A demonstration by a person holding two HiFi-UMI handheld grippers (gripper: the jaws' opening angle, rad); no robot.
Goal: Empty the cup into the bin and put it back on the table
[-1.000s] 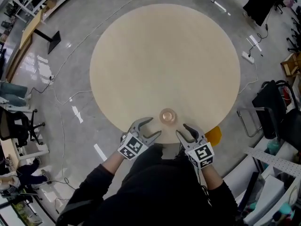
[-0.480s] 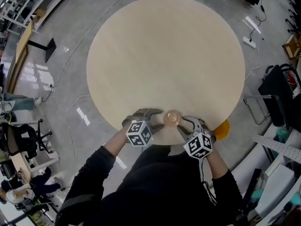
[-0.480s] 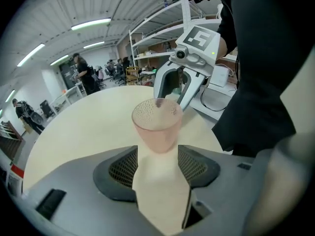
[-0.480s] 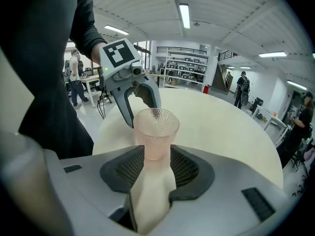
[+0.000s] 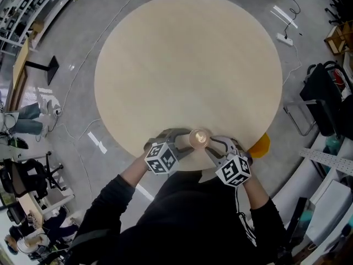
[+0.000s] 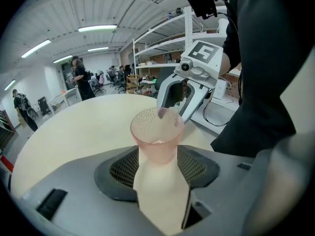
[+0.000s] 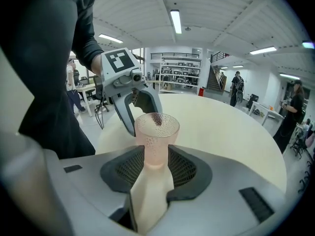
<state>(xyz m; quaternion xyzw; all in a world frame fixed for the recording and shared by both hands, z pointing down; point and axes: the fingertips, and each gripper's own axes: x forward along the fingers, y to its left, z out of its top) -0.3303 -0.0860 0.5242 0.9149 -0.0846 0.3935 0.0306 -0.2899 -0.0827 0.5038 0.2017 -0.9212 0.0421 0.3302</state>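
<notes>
The cup, translucent pink with a small dark bit inside near its rim, stands upright at the 6 o'clock edge of the round table, close to the rim. The rest of the tabletop is bare from there to 12 o'clock, so the open room lies ahead and to both sides. The left gripper comes at the cup from 9 o'clock and the right gripper from 3 o'clock, so each faces the other across it. The left gripper's jaws are spread and its own view shows the cup standing in the gap. The right gripper's jaws have just been opening and stand wide, with the cup between them too. No pad can be seen pressing the cup. Just off the table's rim at about 4 o'clock an orange rounded object shows partly from under the edge. A metal chair frame and a black bag crowd the floor at 3 o'clock. Cables trail over the floor at 9 o'clock. A power strip lies near 2 o'clock.
</notes>
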